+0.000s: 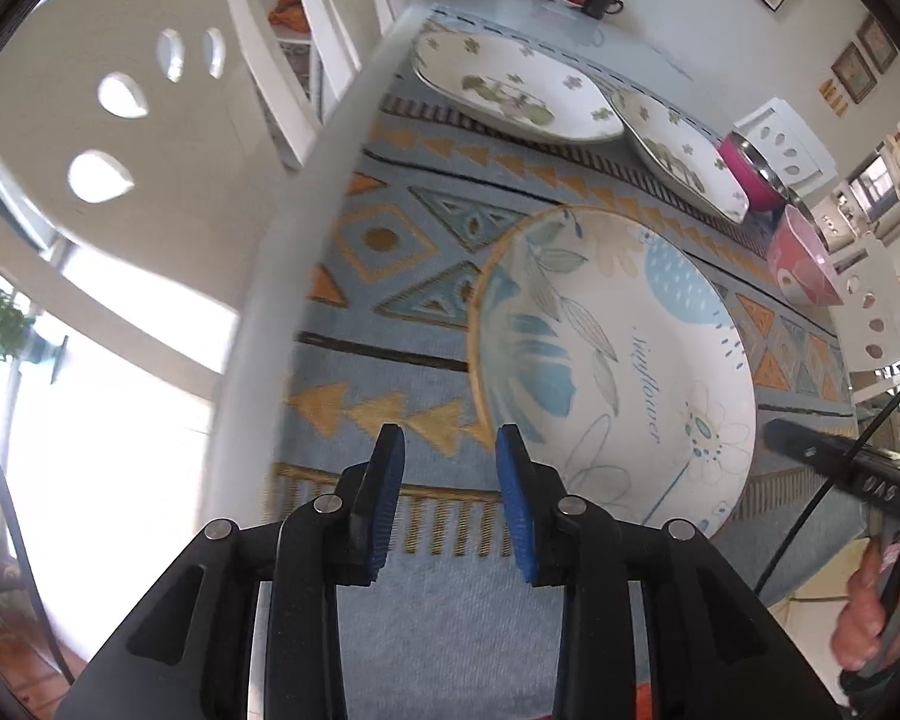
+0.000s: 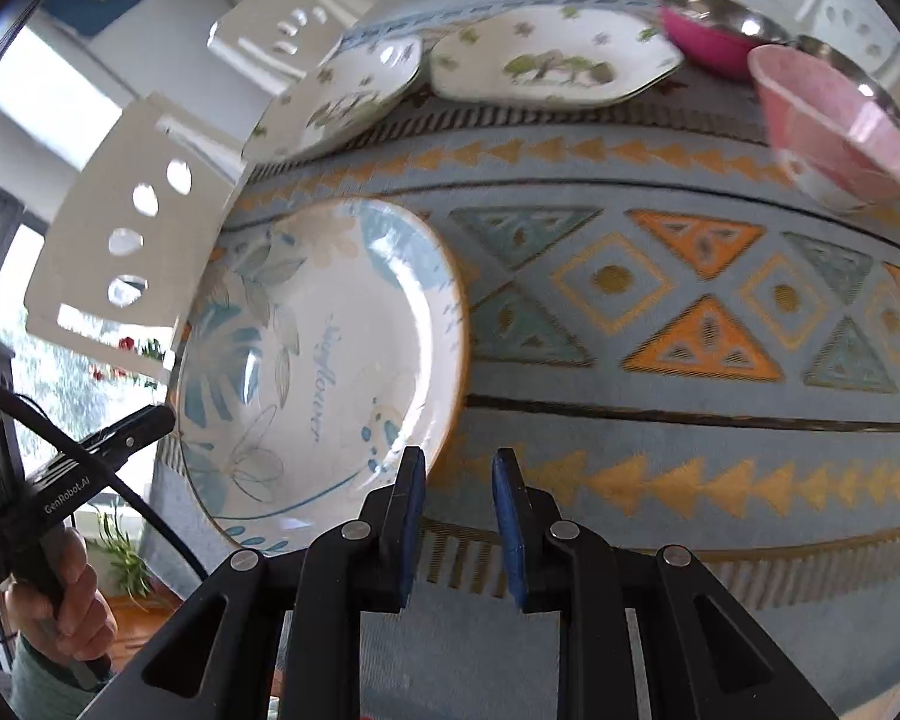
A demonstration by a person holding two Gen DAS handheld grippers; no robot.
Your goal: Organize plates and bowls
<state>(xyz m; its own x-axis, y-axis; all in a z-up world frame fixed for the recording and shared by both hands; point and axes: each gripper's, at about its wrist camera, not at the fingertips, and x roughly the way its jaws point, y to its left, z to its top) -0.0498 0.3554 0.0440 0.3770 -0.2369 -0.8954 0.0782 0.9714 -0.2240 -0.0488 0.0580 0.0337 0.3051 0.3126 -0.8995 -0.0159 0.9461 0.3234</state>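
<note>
Looking down at a table (image 1: pixel 330 630) under a blue patterned cloth (image 2: pixel 660 420), left to right:

Chairs: white chair backs (image 1: pixel 120 138) with teardrop cut-outs stand off the left edge of the table.

Left gripper (image 1: pixel 448 443): blue-padded fingers (image 1: pixel 387 480) stand a little apart with nothing between them, hanging over the cloth just beside the near rim of the round plate; no earlier picture shows how they got there.

Round plate (image 1: pixel 618 360): white with blue leaves, a flower and cursive lettering, lying flat on the cloth near the front left of the table, between the two grippers.

Right gripper (image 2: pixel 459 461): fingers (image 2: pixel 411 498) drawn in as far as they go, a narrow gap showing between the pads, holding nothing; they hang over bare cloth just right of the round plate's rim.

Floral plates: two squarish white plates, one (image 2: pixel 552 57) lying flat and one (image 2: pixel 342 96) to its left, edges close or overlapping, at the far side of the table.

Bowls: a magenta bowl with a steel inside (image 2: pixel 714 30) sits right of the floral plates; a pale pink bowl (image 2: pixel 834 120) stands in front of it, far right.

Hands: a hand (image 1: pixel 870 618) grips the right gripper's handle; another hand (image 2: pixel 66 600) grips the left one's.
</note>
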